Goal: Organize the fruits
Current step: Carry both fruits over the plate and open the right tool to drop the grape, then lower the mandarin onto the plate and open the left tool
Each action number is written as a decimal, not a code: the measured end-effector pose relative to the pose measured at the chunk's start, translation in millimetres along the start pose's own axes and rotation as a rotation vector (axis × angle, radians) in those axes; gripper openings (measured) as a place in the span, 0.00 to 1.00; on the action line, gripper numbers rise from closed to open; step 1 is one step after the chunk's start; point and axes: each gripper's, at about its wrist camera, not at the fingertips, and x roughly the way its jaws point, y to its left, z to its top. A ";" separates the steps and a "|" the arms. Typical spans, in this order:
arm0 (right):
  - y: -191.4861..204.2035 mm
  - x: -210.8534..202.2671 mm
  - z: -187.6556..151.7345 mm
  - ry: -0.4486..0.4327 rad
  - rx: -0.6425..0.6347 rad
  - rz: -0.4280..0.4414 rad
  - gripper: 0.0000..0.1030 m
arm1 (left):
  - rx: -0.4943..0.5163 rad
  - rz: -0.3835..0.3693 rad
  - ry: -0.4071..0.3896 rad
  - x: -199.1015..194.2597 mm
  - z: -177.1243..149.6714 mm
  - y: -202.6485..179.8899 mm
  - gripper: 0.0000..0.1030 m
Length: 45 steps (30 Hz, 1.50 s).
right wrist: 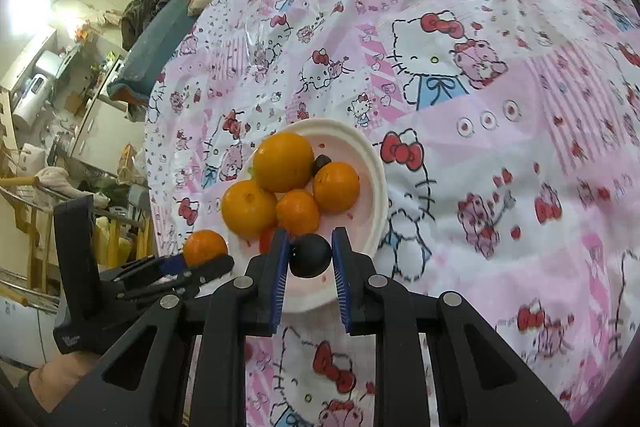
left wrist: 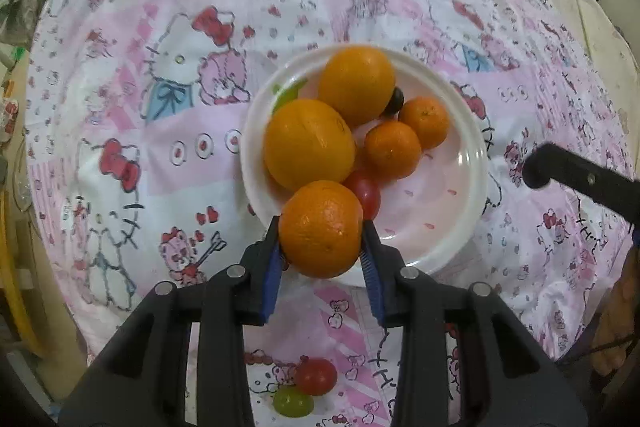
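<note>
Nearest the left wrist camera, a small red cherry tomato (left wrist: 315,376) and a pale green grape (left wrist: 292,402) are seen lying touching each other on the pink-and-white cartoon-print bedsheet (left wrist: 120,107), below the left gripper (left wrist: 322,233). A round orange mandarin (left wrist: 321,228) is clamped between that gripper's blue-padded jaws, held over the near rim of the round white plastic plate (left wrist: 460,227). On the plate, another red cherry tomato (left wrist: 366,195) is tucked just behind the held fruit, and two large oranges (left wrist: 309,143) are stacked against two smaller mandarins (left wrist: 393,149); a dark grape (left wrist: 392,102) is wedged at the back. From the right wrist camera, the right gripper (right wrist: 310,254) is shown closed around a dark, near-black round fruit (right wrist: 311,254), held over the plate's near edge.
</note>
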 end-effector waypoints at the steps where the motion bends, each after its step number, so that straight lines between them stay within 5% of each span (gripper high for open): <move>1: -0.9 4.4 1.6 0.009 0.000 0.001 0.22 | -0.003 -0.003 0.008 3.8 0.0 0.6 0.31; 21: -20.5 41.6 -6.1 0.079 0.052 -0.005 0.24 | 0.017 -0.047 0.065 22.5 -0.7 -13.6 0.34; 25: -20.5 41.3 -4.6 0.083 0.055 0.000 0.24 | 0.024 -0.030 0.008 14.6 0.1 -17.5 0.56; 31: -21.3 36.3 -0.7 0.061 0.068 0.009 0.25 | 0.031 -0.023 -0.051 3.1 2.1 -16.8 0.67; 33: -21.7 34.7 0.5 0.056 0.071 0.004 0.31 | 0.034 -0.021 -0.072 -1.1 2.1 -16.8 0.68; 35: -20.5 32.4 1.0 0.043 0.066 -0.004 0.54 | 0.043 -0.008 -0.092 -4.5 2.1 -17.6 0.73; 37: -19.3 29.2 1.6 0.022 0.060 -0.014 0.64 | 0.045 0.000 -0.103 -6.3 2.0 -17.8 0.73; 45: -19.2 22.3 5.3 -0.003 0.065 -0.007 0.76 | 0.019 -0.017 -0.129 -11.3 1.2 -13.0 0.73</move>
